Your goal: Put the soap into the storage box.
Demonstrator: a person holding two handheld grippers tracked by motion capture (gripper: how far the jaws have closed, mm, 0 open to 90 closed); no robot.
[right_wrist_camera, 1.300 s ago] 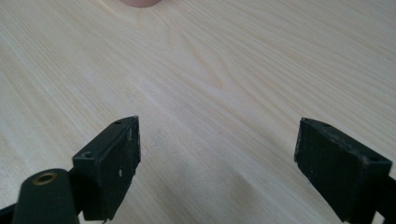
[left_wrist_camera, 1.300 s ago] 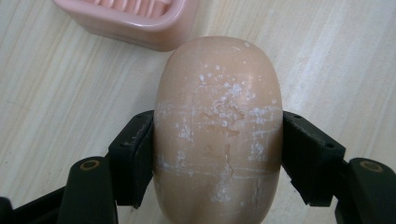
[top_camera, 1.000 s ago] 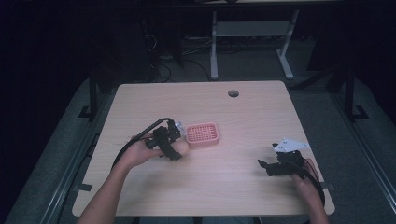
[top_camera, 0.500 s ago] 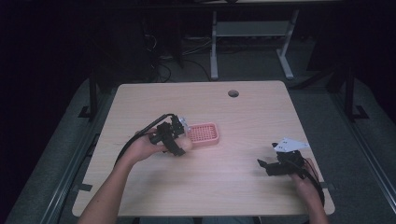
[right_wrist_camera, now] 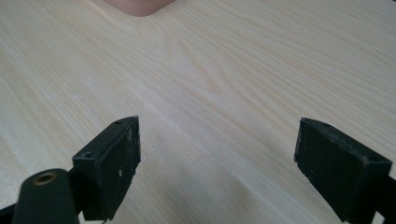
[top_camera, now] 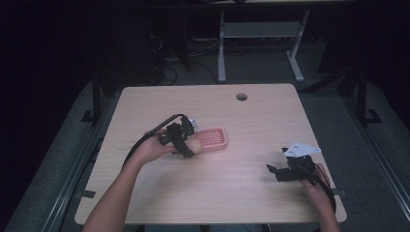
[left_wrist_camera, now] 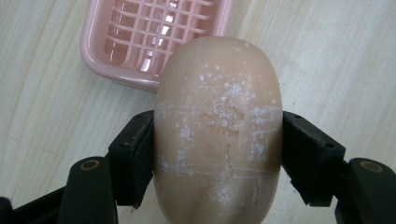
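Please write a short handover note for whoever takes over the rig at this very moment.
Left gripper: shut on the soap bar, held just short of the pink soap dish.
Right gripper: open, holding nothing, low over the table near its right front corner.
Done: soap gripped by its sides.
Left: probably carry the soap over the dish, set it on the grid, open the jaws and withdraw.
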